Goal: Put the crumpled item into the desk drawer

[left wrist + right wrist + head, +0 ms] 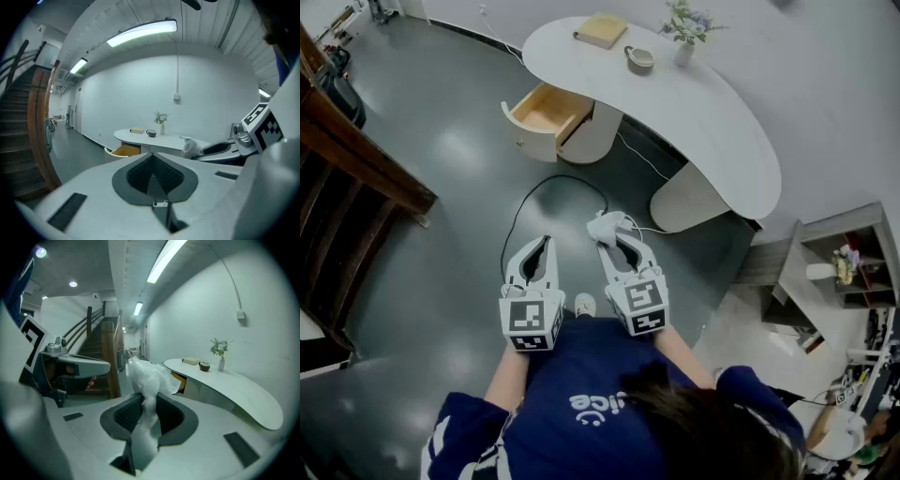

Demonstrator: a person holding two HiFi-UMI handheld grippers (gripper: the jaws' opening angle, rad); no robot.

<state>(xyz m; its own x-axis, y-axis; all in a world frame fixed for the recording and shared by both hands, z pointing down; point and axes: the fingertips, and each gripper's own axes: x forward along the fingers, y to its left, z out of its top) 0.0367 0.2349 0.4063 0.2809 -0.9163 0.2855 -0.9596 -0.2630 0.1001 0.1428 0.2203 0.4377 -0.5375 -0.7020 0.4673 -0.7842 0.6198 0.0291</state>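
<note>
Over on the left, the white left gripper [544, 242] rides along empty, jaws pressed together. Just past it and well ahead, the open light-wood drawer [542, 111] gapes under the curved white table [703, 112]. On the right, the right gripper [619, 240] has its jaws clamped on the crumpled white plastic wad [605, 225]. Best play: hold firm, step over the black floor cable [520, 211], release only inside the drawer walls.

Crumpled item [607, 225] in right claw [617, 244]
</note>
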